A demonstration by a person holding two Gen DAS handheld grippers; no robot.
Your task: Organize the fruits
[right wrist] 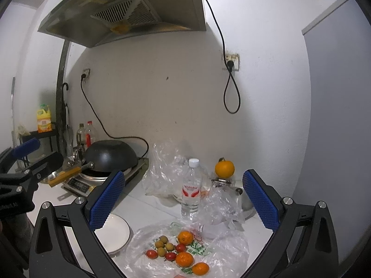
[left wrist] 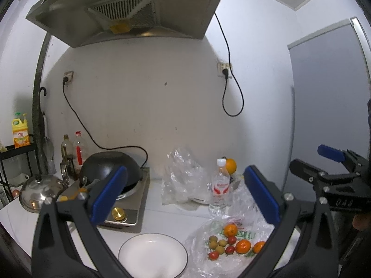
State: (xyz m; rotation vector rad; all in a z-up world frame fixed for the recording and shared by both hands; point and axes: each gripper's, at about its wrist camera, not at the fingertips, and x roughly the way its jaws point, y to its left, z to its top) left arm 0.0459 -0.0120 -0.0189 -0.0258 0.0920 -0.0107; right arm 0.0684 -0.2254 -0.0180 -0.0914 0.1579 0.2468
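Observation:
A flattened plastic bag (left wrist: 222,252) (right wrist: 222,252) lies on the white counter and carries loose fruit: tangerines (left wrist: 243,246) (right wrist: 184,259), small red tomatoes (left wrist: 230,249) (right wrist: 170,256) and tan longans (left wrist: 213,244) (right wrist: 161,251). An empty white plate (left wrist: 153,254) (right wrist: 113,234) sits left of the bag. My left gripper (left wrist: 184,194) is open and empty, held above the plate and bag. My right gripper (right wrist: 183,197) is open and empty, above the bag. A larger orange (left wrist: 231,165) (right wrist: 224,168) sits on a stand at the back.
A water bottle (left wrist: 219,187) (right wrist: 191,190) and crumpled clear bags (left wrist: 183,178) (right wrist: 162,169) stand behind the fruit. A black wok (left wrist: 111,166) (right wrist: 110,155) sits on a cooker at left, with a steel lid (left wrist: 39,191) and oil bottles (left wrist: 80,148) beyond. Wall behind.

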